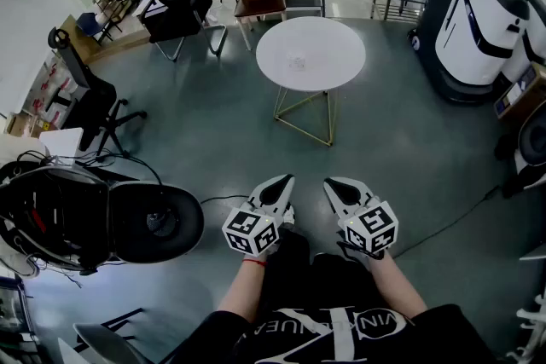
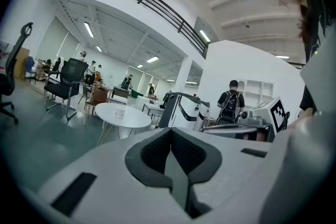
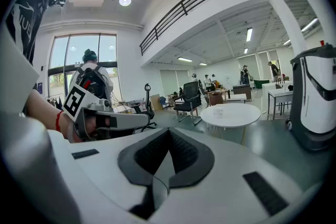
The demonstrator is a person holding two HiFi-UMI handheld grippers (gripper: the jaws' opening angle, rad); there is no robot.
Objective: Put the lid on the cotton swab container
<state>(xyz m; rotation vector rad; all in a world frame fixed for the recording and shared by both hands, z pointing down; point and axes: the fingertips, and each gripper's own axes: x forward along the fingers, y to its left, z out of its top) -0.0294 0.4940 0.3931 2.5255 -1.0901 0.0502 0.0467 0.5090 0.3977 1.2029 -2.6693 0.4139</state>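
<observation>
A small clear container (image 1: 297, 62) stands on a round white table (image 1: 337, 38) far ahead of me; from here I cannot make out a lid. It also shows as a tiny clear container (image 2: 119, 112) in the left gripper view and as a small container (image 3: 218, 112) in the right gripper view. My left gripper (image 1: 286, 180) and right gripper (image 1: 331, 182) are held side by side over the grey floor, well short of the table. Both are shut with nothing between the pads (image 2: 157, 152), (image 3: 184, 152).
Black office chairs (image 1: 179, 0) stand at the back left, another chair (image 1: 90, 102) at the left. A large white and black machine (image 1: 478, 21) is at the right. A black round device (image 1: 153, 222) with cables lies on the floor at my left.
</observation>
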